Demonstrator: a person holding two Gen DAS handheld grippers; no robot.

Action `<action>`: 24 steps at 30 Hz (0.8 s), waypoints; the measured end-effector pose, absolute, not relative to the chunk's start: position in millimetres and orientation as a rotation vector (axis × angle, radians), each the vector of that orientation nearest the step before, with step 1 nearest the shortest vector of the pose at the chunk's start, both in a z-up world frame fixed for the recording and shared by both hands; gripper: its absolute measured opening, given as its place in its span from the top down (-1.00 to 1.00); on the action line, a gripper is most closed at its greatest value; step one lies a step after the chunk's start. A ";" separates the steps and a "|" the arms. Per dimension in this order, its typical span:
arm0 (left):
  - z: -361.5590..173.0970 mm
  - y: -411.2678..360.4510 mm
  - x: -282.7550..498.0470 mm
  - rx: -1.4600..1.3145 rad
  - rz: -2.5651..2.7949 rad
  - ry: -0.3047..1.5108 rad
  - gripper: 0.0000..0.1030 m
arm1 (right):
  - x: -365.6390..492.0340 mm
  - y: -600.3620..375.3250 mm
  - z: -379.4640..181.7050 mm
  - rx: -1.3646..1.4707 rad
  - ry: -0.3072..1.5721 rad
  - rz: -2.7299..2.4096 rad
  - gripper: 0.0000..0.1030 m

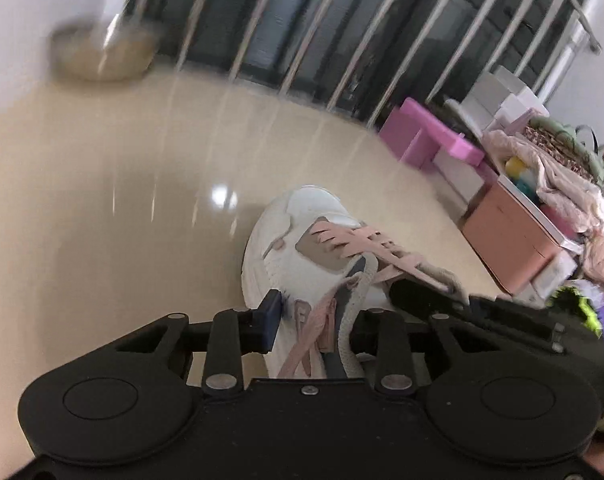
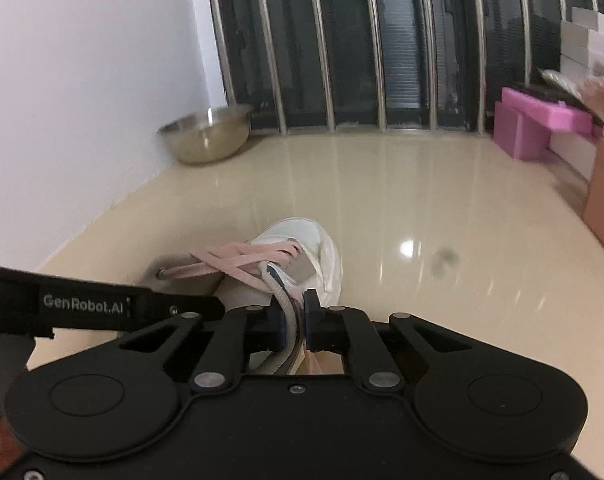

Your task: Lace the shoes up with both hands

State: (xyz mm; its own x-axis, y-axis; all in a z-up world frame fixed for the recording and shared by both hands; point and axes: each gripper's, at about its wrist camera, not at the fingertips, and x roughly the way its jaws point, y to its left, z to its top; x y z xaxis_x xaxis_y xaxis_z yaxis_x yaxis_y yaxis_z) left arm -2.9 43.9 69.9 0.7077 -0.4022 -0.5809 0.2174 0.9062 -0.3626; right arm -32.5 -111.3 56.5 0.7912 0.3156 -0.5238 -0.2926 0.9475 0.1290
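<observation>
R gripper (image 2: 293,326) jaws clenched on shoe (image 2: 302,256) collar; L gripper (image 1: 314,320) jaws released, straddling pink lace (image 1: 318,324).

White sneaker (image 1: 297,248) on glossy beige floor, toe pointing away; pink laces (image 1: 358,240) criss-crossed through eyelets, loose ends trailing, apparently untied; grey-blue tongue trim.
</observation>
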 end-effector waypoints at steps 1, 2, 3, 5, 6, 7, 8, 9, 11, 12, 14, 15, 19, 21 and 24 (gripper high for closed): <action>79.3 40.3 9.4 -0.257 -0.351 0.683 0.41 | -16.5 -112.3 61.7 0.040 0.564 0.327 0.86; 87.4 41.2 27.2 -0.265 -0.359 0.673 0.41 | -0.6 -113.3 67.0 0.039 0.556 0.326 0.86; 93.0 42.4 42.7 -0.280 -0.361 0.667 0.41 | 15.3 -114.3 72.2 0.038 0.549 0.325 0.85; 108.5 37.5 73.0 -0.250 -0.352 0.647 0.40 | 47.2 -116.3 82.7 0.035 0.534 0.324 0.85; 116.5 33.7 88.1 -0.225 -0.345 0.634 0.40 | 63.1 -117.3 87.9 0.033 0.527 0.323 0.85; 121.7 32.6 104.1 -0.213 -0.336 0.628 0.40 | 79.0 -118.3 93.2 0.032 0.520 0.323 0.85; 125.0 33.8 123.1 -0.218 -0.332 0.627 0.41 | 94.9 -119.3 98.4 0.031 0.512 0.322 0.85; 124.4 32.5 139.0 -0.216 -0.325 0.627 0.41 | 110.9 -120.3 103.7 0.029 0.505 0.321 0.84; 121.2 30.6 171.2 -0.202 -0.310 0.626 0.41 | 142.7 -122.4 114.2 0.026 0.490 0.320 0.84; 118.4 30.3 190.3 -0.183 -0.301 0.633 0.41 | 158.6 -123.4 119.4 0.025 0.483 0.319 0.84; 112.5 30.2 218.1 -0.168 -0.288 0.644 0.48 | 192.1 -123.3 120.4 0.027 0.491 0.311 0.84; 109.2 30.1 231.4 -0.162 -0.281 0.651 0.52 | 208.5 -122.2 117.8 0.026 0.502 0.306 0.84; 77.7 37.5 280.3 -0.215 -0.260 0.705 0.56 | 265.9 -113.4 91.2 -0.003 0.570 0.279 0.83; 55.1 36.9 305.1 -0.239 -0.271 0.764 0.57 | 287.6 -108.3 68.5 -0.023 0.607 0.247 0.83; 39.0 38.2 316.4 -0.261 -0.309 0.723 0.55 | 295.7 -107.6 48.2 -0.018 0.620 0.217 0.84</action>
State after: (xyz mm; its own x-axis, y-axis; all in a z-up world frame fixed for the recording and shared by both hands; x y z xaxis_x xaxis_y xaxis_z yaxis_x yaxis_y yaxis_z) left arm 316.4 38.2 39.0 0.7080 -0.3641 -0.6051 0.1859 0.9227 -0.3377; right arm 295.7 -107.6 48.2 0.7920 0.1963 -0.5781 -0.2073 0.9771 0.0477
